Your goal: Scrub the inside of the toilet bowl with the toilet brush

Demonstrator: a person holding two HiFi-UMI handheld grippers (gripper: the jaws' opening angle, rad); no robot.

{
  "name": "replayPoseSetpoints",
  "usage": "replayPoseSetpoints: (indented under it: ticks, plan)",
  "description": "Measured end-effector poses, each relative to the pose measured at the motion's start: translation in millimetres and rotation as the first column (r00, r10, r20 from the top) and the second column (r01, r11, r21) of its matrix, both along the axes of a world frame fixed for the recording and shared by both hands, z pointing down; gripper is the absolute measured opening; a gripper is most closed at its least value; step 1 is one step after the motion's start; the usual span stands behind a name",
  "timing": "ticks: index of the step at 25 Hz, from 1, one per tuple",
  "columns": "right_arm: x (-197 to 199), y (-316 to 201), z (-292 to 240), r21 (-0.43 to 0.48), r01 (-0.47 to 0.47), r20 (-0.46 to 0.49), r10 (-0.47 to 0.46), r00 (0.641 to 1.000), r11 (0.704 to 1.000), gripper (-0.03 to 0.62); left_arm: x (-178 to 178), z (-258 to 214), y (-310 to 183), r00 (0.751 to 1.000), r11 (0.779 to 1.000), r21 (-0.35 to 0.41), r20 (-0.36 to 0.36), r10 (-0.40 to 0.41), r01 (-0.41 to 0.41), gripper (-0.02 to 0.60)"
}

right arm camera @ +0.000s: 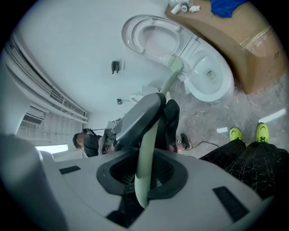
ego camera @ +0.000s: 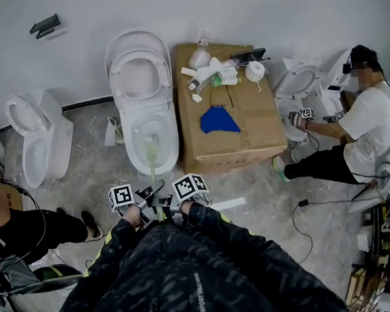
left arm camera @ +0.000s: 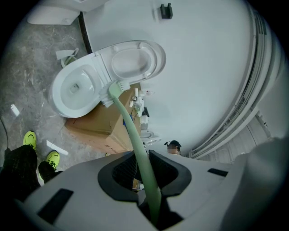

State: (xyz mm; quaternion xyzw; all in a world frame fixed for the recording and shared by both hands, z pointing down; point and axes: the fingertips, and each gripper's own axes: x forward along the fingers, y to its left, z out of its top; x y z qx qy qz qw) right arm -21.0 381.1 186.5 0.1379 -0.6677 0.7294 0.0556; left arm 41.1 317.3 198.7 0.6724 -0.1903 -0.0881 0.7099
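Both grippers hold one toilet brush [ego camera: 153, 169]. Left gripper [ego camera: 147, 198] fingers [left arm camera: 118, 173] clamped on pale green handle; right gripper [ego camera: 173, 201] fingers [right arm camera: 169, 173] clamped on handle's butt end. Brush head down in toilet bowl [ego camera: 169, 144], lid up. Cardboard box [ego camera: 246, 128] just beside bowl, its top a surface for blue cloth [ego camera: 218, 120], bottles [ego camera: 210, 72]; brush path unblocked. Head view alone shows crouching person [ego camera: 373, 126]; right gripper view shows yellow-green shoes [right arm camera: 235, 134]. Grey marbled floor [ego camera: 96, 172], white wall [ego camera: 251, 8].

Pale green toilet brush [ego camera: 153, 163], head over open white toilet bowl [ego camera: 171, 137]
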Motion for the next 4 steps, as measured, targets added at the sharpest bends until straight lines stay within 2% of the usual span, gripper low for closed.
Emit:
replayPoseSetpoints:
  ticks: [4]
  plan:
    - [8.0,2.7,0.8,0.004,-0.002,-0.007,0.002,1.0,1.0,0.055,8.1,1.2,2.8,1.0,1.0,-0.001,-0.017,0.0,0.0,0.071]
